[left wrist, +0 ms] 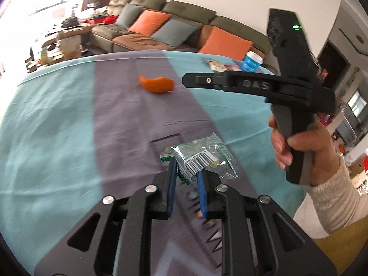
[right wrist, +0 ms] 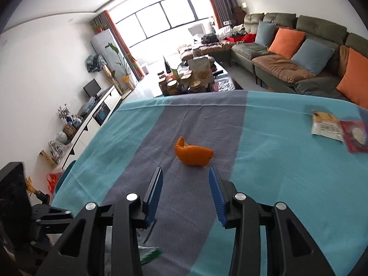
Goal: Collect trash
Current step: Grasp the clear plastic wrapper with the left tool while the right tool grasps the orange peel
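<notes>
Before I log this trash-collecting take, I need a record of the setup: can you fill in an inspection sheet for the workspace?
Surface: table under a teal and grey striped cloth, slightly creased.
Job's things: green and silver wrapper in the left gripper; orange peel lying loose on the grey stripe.
Clutter: two snack packets and a blue tub near the far right edge.
Grippers: left gripper shut on the wrapper; right gripper open, empty, pointing at the peel.
Cables: nothing seen.
Surroundings: sofa with orange and grey cushions, crowded coffee table, bright window.
</notes>
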Demonstrator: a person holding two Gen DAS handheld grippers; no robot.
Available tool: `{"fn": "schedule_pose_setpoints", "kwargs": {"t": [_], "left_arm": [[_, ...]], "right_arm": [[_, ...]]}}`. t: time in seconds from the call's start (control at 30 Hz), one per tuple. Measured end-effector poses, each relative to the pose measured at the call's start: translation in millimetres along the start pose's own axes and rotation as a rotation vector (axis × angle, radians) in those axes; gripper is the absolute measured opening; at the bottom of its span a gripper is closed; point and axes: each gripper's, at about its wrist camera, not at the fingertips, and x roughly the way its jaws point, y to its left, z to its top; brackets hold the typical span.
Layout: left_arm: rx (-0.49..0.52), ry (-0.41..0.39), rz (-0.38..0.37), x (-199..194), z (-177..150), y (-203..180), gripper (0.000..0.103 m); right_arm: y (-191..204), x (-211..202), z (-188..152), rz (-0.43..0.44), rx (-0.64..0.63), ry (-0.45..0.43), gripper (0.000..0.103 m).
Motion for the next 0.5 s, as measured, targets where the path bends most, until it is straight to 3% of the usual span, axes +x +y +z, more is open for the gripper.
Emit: {"fn": "schedule_pose_setpoints", "kwargs": {"t": [0.13,0.5], "left_arm": [[-0.029,-0.020,0.022,-17,-6,14,0.017],[-0.080,-0.058,0.106,-48,-20,43,0.017]], "right_arm": [[-3,18,8,-0.023,0.010,0.023,0.044],[-10,53,27,-0.043,0.045,0.056,0.045]]}}
